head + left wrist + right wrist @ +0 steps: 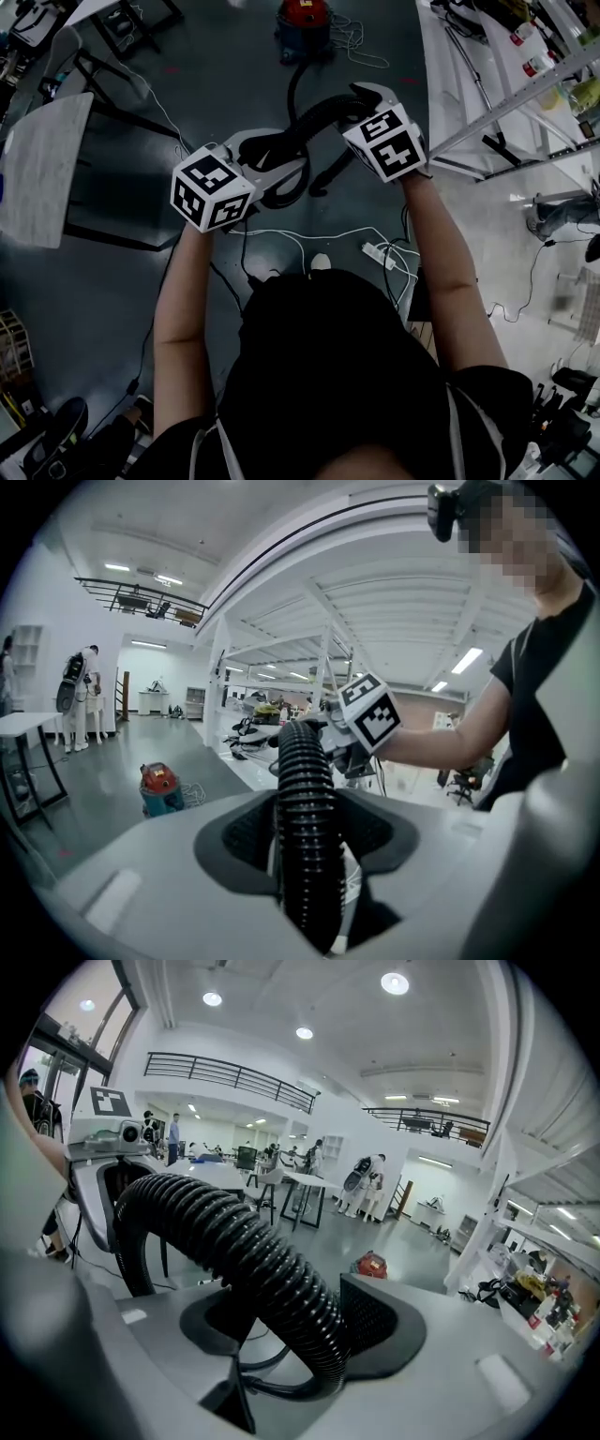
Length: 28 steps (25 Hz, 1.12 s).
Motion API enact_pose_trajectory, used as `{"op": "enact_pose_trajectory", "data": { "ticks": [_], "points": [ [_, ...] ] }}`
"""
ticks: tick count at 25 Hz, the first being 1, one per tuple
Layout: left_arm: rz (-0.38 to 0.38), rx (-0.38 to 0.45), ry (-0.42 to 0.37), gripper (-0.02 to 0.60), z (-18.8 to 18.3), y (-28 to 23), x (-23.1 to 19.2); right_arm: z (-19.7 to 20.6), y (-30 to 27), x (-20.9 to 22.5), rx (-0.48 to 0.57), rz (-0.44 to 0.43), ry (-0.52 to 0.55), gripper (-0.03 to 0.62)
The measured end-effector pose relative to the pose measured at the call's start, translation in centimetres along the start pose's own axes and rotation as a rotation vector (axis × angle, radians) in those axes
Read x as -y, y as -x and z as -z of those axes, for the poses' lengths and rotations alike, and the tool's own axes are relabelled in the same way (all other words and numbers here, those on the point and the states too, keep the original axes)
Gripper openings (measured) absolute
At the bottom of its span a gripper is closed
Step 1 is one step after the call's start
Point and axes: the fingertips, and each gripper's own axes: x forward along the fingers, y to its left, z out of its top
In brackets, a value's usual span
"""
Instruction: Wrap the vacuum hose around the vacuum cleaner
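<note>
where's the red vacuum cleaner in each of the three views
Head view: the red vacuum cleaner is at the top edge, near centre, on the floor.
Left gripper view: the red vacuum cleaner is low at the left, on the floor.
Right gripper view: the red vacuum cleaner is small, right of centre, beyond the jaws.
Shared landmark: the black ribbed hose.

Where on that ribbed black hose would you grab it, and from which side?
On the free middle stretch of the hose, away from the vacuum cleaner. Come square across its run, one jaw each side: it is round and ribbed, so a grip likely seats in the ridges without sliding lengthwise.
</note>
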Motion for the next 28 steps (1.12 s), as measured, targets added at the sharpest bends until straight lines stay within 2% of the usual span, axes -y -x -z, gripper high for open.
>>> {"op": "enact_pose_trajectory", "data": {
  "ticks": [6,11,13,18,23,28],
  "points": [
    [-0.072,0.044,0.016,0.259,-0.4,-1.2,-0.7,1.0,0.4,1.2,-0.018,-0.008,-0.032,0.276],
    [-0.131,-0.036,-0.058,0.29,1.0,-2.7,-0.6,1.5,1.0,2.8,-0.013,0.006,-0.058,0.276],
    [-0.135,-0.057,-0.061,0.29,1.8,-2.9,-0.4,1.5,1.3,3.1,-0.012,0.016,-0.065,0.275],
    [-0.139,-0.034,-0.005,0.29,2.2,-3.0,-1.1,1.5,1.5,3.9,-0.017,0.039,-0.067,0.276],
    [-0.133,-0.049,-0.017,0.29,2.6,-4.0,-1.3,2.0,1.1,4.1,-0.04,0.042,-0.07,0.276],
    [-0.129,-0.03,0.001,0.291,2.3,-4.8,-2.7,2.3,0.2,5.1,-0.051,0.047,-0.097,0.275]
  ]
}}
